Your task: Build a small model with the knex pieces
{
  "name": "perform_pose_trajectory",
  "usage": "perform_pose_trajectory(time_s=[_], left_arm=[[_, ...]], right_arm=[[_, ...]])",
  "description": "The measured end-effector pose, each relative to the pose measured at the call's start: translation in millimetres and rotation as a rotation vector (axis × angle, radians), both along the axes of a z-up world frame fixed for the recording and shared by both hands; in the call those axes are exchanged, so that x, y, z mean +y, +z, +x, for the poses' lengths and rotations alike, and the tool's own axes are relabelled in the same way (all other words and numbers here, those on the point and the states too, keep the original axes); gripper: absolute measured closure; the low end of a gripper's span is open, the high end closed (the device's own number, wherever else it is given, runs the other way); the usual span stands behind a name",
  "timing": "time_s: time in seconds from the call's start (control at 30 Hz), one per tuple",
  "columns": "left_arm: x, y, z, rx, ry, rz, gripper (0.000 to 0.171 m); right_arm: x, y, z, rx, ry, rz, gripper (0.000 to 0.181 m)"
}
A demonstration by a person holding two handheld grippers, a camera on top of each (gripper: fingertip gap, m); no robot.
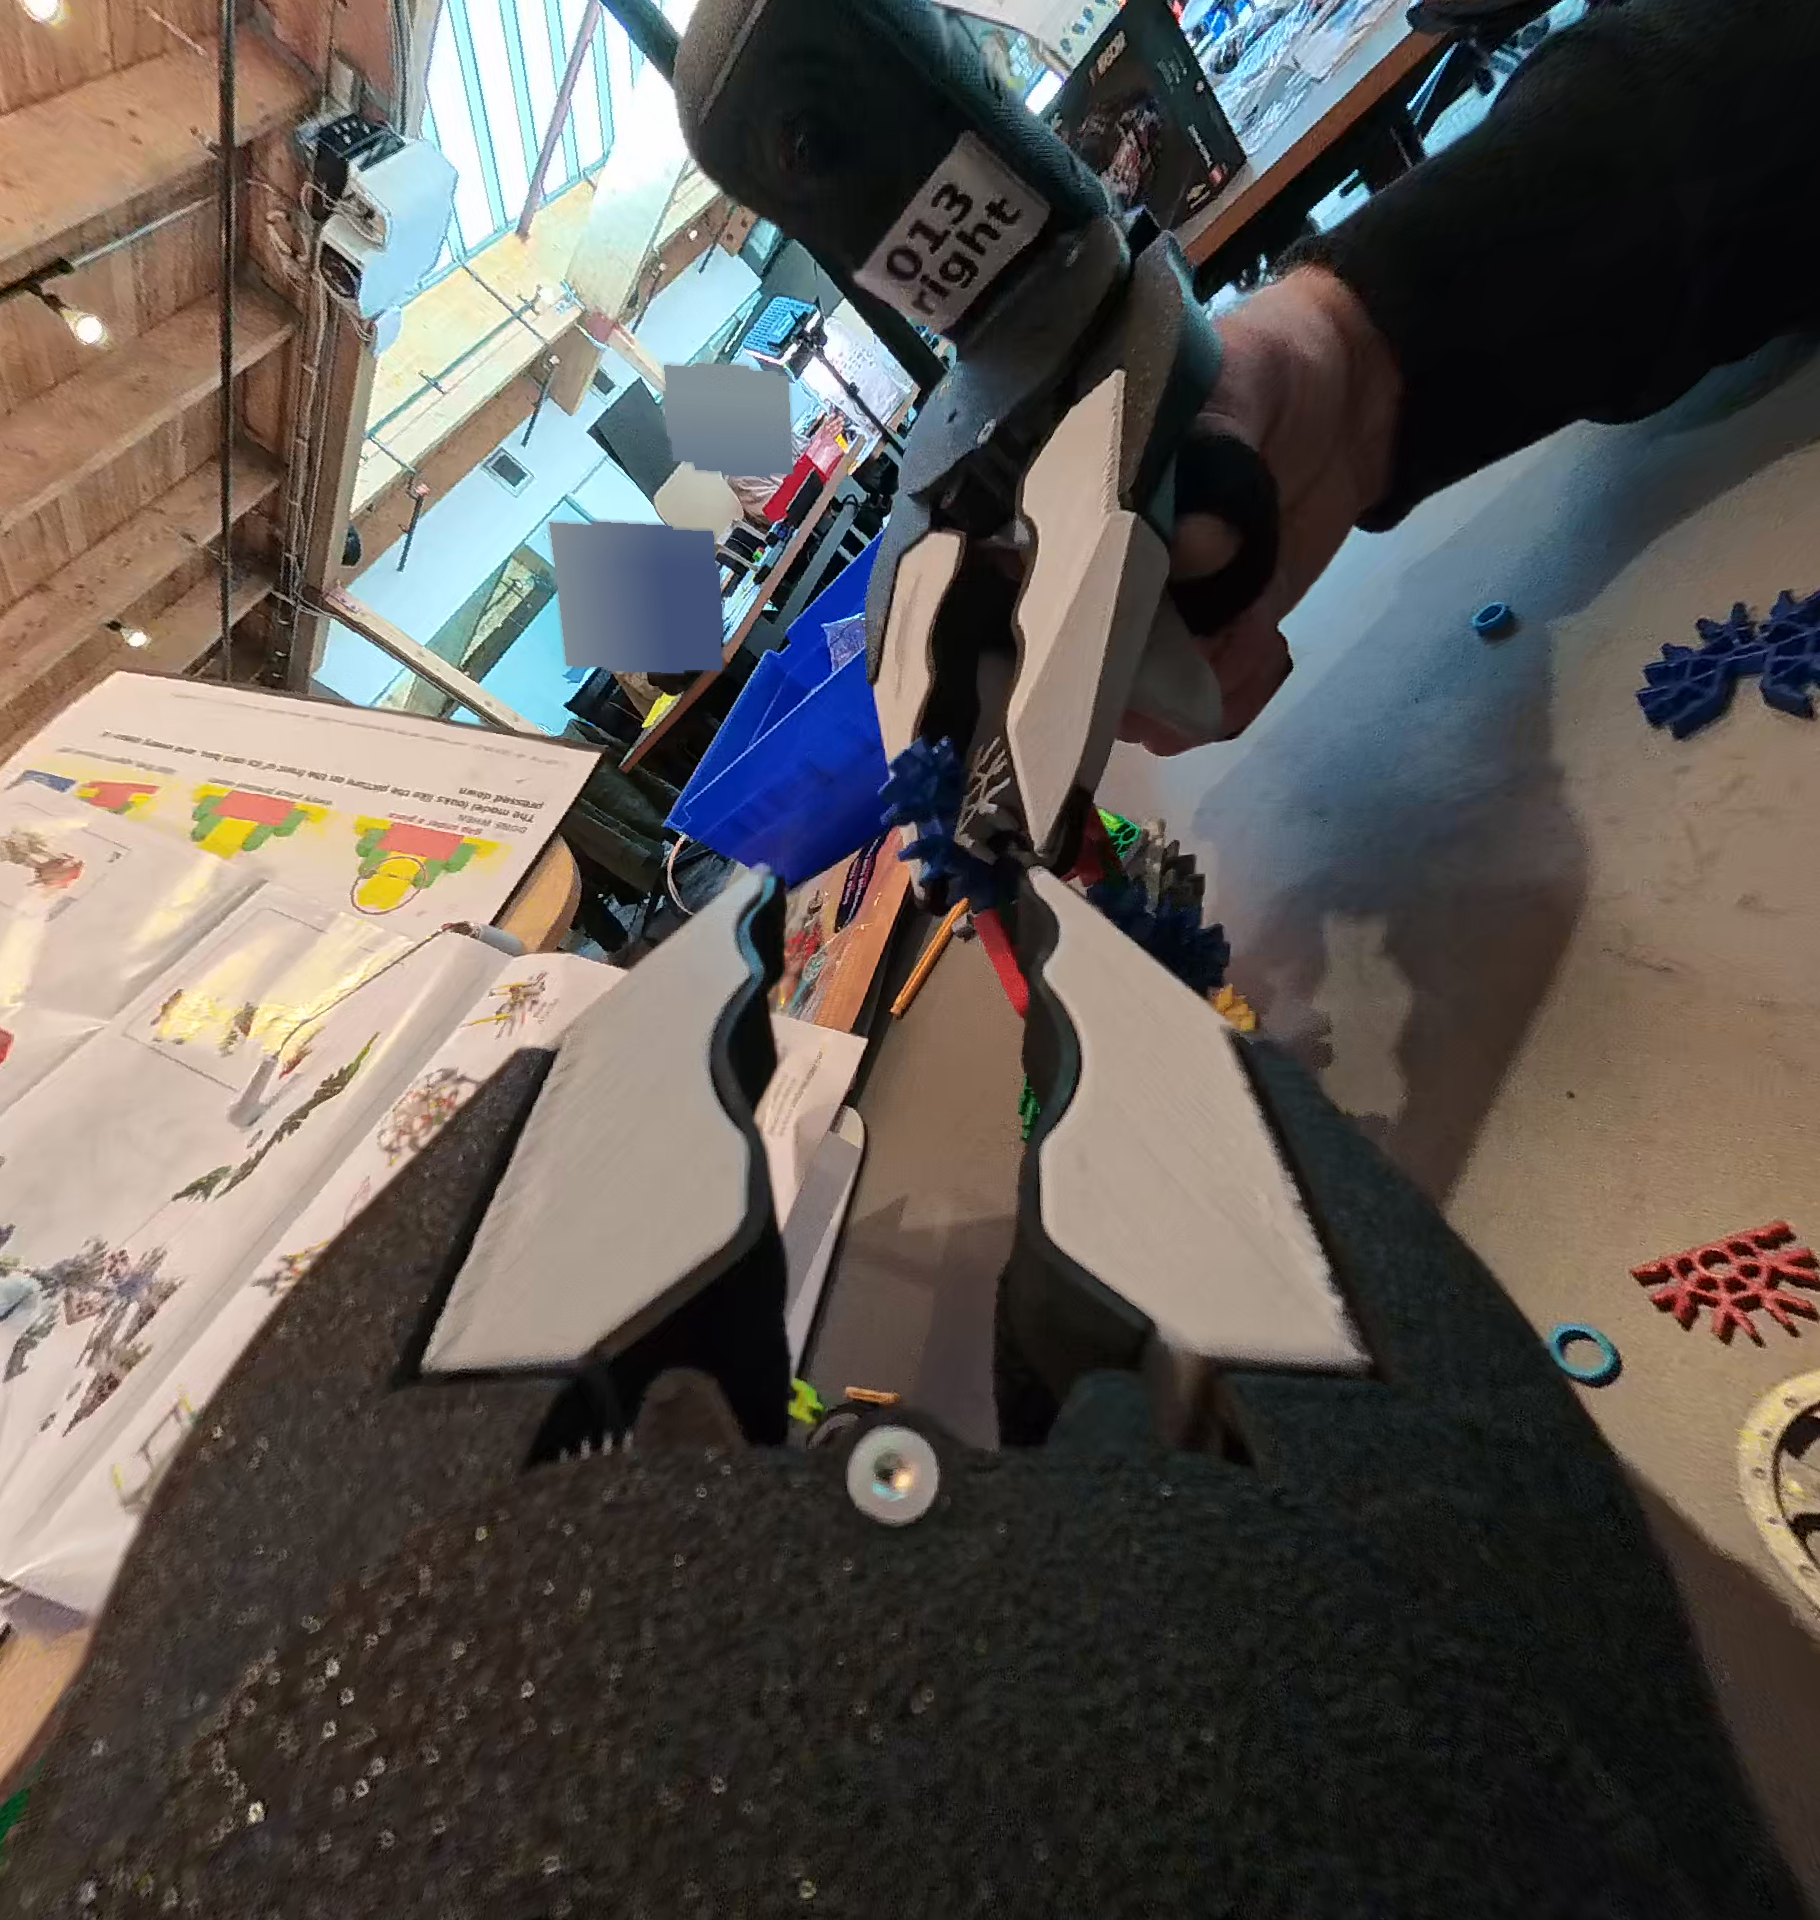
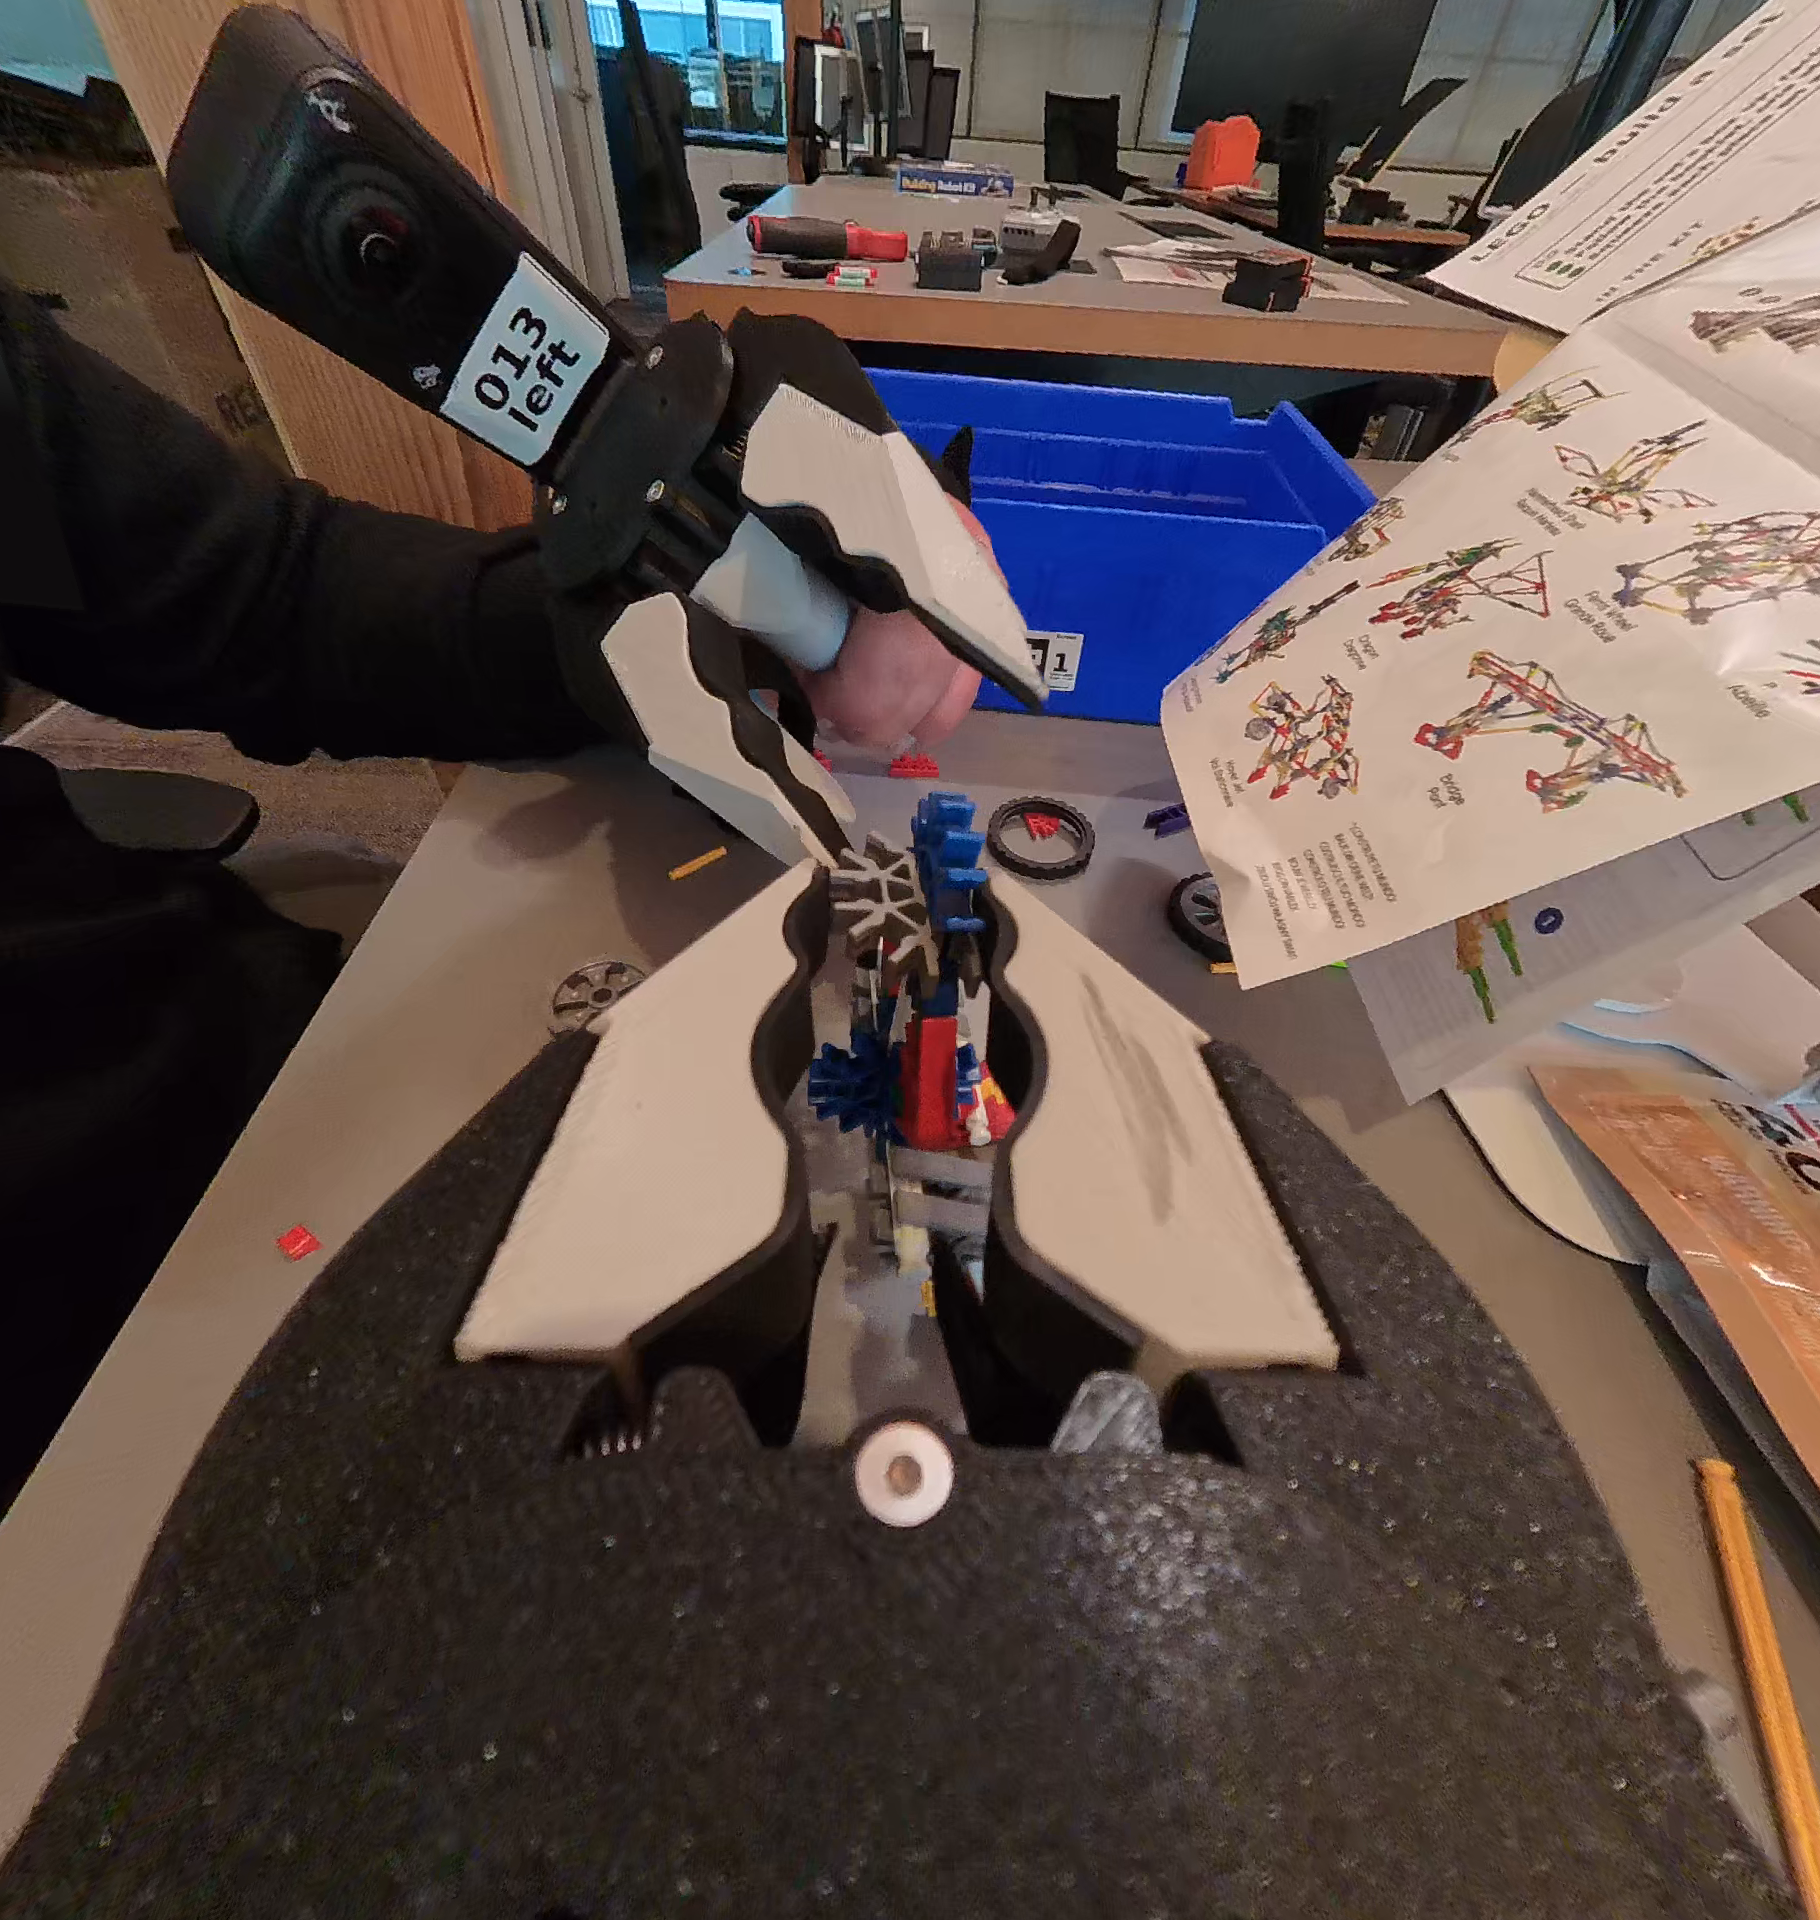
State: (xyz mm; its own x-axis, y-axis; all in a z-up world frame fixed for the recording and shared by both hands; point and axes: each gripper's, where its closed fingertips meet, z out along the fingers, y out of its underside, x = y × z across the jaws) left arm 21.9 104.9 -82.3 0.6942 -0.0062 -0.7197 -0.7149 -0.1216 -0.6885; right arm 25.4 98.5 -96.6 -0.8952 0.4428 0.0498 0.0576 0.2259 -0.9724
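The toy model (image 2: 921,1049), a small clump of blue, red and grey snap-together rods and snowflake-shaped connectors, sits clamped between the right tongs (image 2: 901,914), held just above the grey table (image 2: 532,935). Its fingers are closed in on the model's sides, with a grey connector (image 2: 885,909) and a blue connector (image 2: 947,831) sticking out past the tips. As a build it looks only partly put together: loose pieces lie scattered about, among them a red connector (image 1: 1732,1283), a blue connector piece (image 1: 1763,660), a small blue ring (image 1: 1584,1354), a black tyre (image 2: 1041,836) and a yellow rod (image 2: 1768,1683).

The left tongs (image 2: 927,758) come in from the left, angled down toward the model, jaws standing apart; the lower fingertip is at the grey connector, though whether it touches I can't tell. A dark-sleeved hand (image 2: 885,675) grips that tool. A blue bin (image 2: 1145,520) stands behind, and the instruction sheets (image 2: 1508,644) hang over on the right.
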Motion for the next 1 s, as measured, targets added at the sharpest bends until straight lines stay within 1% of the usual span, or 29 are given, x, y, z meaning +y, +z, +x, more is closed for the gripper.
perform_pose_trajectory(time_s=[0.13, 0.17, 0.2, 0.27, 0.5, 0.57, 0.63, 0.7, 0.8, 1.0], left_arm=[[-0.7, 1.3, 3.0, 0.098, 0.010, -0.005, 0.132], [-1.9, 0.8, 3.1, 0.108, 0.009, -0.012, 0.130], [-3.5, 1.0, 2.9, 0.114, 0.007, -0.018, 0.124], [-5.5, 6.5, 3.5, 0.105, 0.003, 0.002, 0.121], [6.2, -6.9, 13.8, 0.213, 0.010, -0.056, 0.119], [9.9, -10.0, 16.6, 0.222, 0.002, -0.071, 0.120], [12.9, -12.1, 14.7, 0.241, 0.014, -0.079, 0.124], [15.0, -14.0, 10.7, 0.260, 0.033, -0.088, 0.124], [17.0, -11.7, 4.5, 0.259, 0.058, -0.094, 0.132], [17.3, -10.3, 0.5, 0.273, 0.075, -0.074, 0.134]], right_arm=[[-0.4, 0.4, 1.0, -0.003, 0.005, -0.001, 0.155], [-0.5, 0.3, 0.8, -0.004, 0.003, -0.002, 0.155], [0.0, 0.1, -0.3, -0.006, -0.003, -0.002, 0.155], [0.8, 0.1, -0.7, -0.015, -0.004, -0.009, 0.155], [-2.2, 0.2, -1.2, -0.026, -0.010, -0.017, 0.155], [-4.8, 0.1, -0.5, -0.021, -0.008, -0.017, 0.155], [-6.6, 0.2, -0.5, -0.018, -0.012, -0.015, 0.155], [-6.5, 0.2, -1.8, -0.015, -0.022, -0.015, 0.155], [-5.3, 0.4, -4.3, -0.022, -0.036, -0.025, 0.155], [-5.2, 1.2, -7.4, -0.029, -0.053, -0.052, 0.155]])
